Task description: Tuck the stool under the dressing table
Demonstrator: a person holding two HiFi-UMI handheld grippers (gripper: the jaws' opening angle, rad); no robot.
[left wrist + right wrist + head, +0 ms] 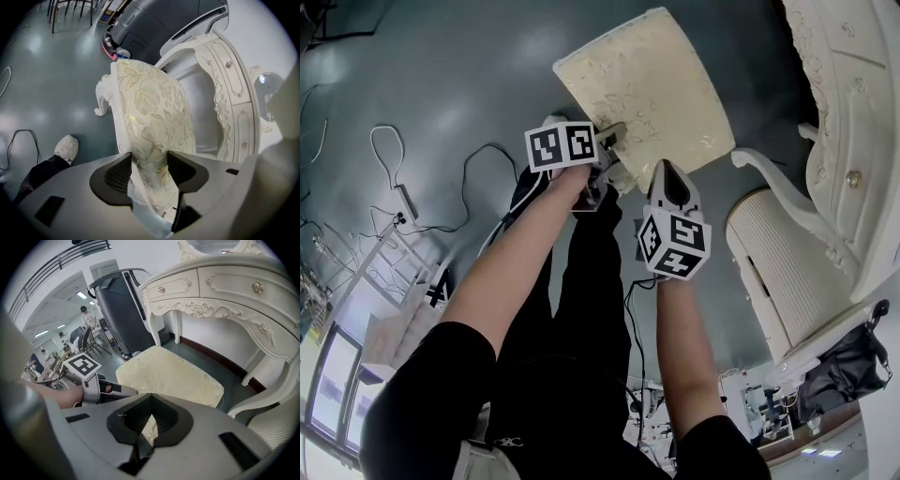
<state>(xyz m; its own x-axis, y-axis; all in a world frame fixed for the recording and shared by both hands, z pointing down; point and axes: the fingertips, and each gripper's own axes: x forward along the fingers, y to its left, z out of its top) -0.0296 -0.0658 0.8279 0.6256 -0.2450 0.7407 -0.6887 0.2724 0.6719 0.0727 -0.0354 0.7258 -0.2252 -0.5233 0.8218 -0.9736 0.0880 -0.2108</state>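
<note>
Stool (642, 89) is sitting out on the grey floor (441, 75), not under anything yet. Its cream flowery seat is lying flat, with the long axis running mostly away from me and skewed a little. One long side is facing the dressing table (844, 122) off to my right. From the left gripper view one curly white stool foot (100, 100) is peeking out below the seat.

Stuff around it: the table's curved leg (773, 173) is sticking out just beside the stool's near right corner. A ribbed white panel (783, 272) is standing right below that. Cables (389, 155) are snaking over the floor on the left, well apart from the stool. A big dark grey machine (119, 310) is parked past the table's far end.

My left gripper (609, 141) is clamping the seat's near edge, jaws wide, with the padding filling the gap from pad to pad. My right gripper (667, 176) is sitting at the near corner. Its jaws are almost together and look to be pinching a sliver of the cream fabric.
</note>
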